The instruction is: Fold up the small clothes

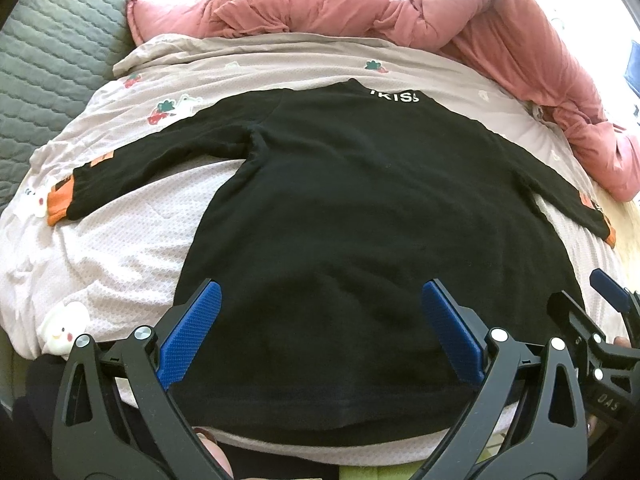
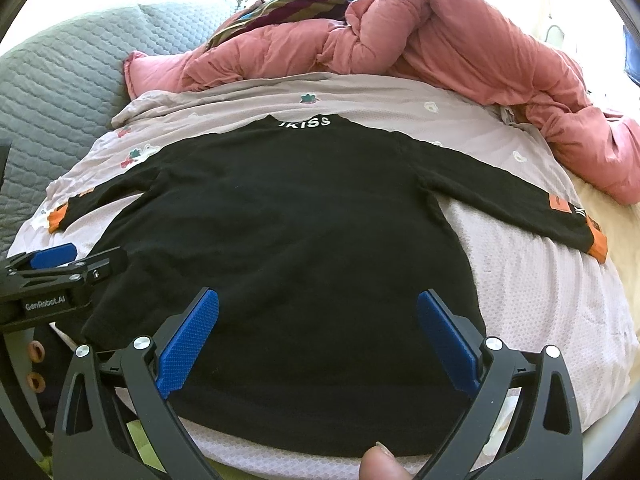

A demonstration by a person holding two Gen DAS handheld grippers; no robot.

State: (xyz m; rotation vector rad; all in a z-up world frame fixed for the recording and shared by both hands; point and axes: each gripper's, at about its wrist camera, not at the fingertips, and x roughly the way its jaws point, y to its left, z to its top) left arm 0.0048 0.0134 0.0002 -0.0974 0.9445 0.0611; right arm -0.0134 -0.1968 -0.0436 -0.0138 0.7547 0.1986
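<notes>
Shirt [image 1: 340, 216] lies flat on the bed [image 1: 132, 240], collar far, hem near, sleeves out sideways. Left gripper [image 1: 320, 340] and right gripper [image 2: 318, 344] hover over the hem, both spread apart, empty.

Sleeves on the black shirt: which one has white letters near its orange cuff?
The right sleeve, the one stretched toward the pink quilt. The left sleeve shows only orange patches, no letters.

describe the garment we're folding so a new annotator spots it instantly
On the bed, find the pale pink honeycomb-textured blanket in front of the bunched salmon-pink quilt. Spread flat on it, sleeves out, lies the black long-sleeved top. It is the only black piece, with white lettering at the collar and orange cuffs.
</notes>
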